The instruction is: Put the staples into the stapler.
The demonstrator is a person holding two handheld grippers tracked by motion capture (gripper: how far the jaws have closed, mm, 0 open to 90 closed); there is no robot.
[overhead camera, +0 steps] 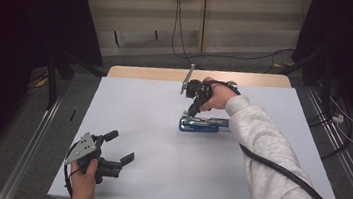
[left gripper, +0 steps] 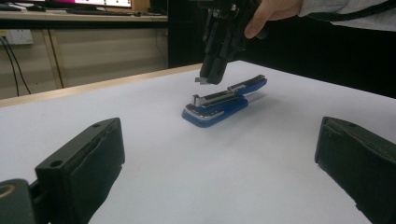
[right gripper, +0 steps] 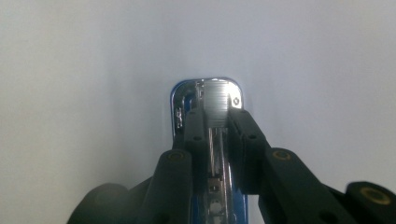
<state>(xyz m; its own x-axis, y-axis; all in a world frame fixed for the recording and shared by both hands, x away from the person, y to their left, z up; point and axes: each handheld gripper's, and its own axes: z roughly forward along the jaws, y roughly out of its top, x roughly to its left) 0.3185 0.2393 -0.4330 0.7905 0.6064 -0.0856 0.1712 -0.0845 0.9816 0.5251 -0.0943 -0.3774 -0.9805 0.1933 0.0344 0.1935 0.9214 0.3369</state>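
Observation:
A blue stapler (overhead camera: 200, 125) with a chrome top lies flat on the white table (overhead camera: 151, 127), right of centre. My right gripper (overhead camera: 191, 113) points down just above the stapler's left end. In the left gripper view the right gripper (left gripper: 209, 78) has its jaws nearly together on a small metal strip (left gripper: 201, 80) that looks like staples. In the right gripper view the stapler's chrome head (right gripper: 219, 95) lies beyond the right gripper's tips (right gripper: 215, 116), and the thin strip (right gripper: 211, 140) runs between the pads. My left gripper (overhead camera: 119, 148) rests near the front left, open and holding nothing.
The table's wooden far edge (overhead camera: 167, 73) borders a floor with cables (overhead camera: 179, 34) and dark stands. A thick black cable (overhead camera: 286, 175) trails along the right sleeve. A metal rail (overhead camera: 34, 138) runs beside the table's left side.

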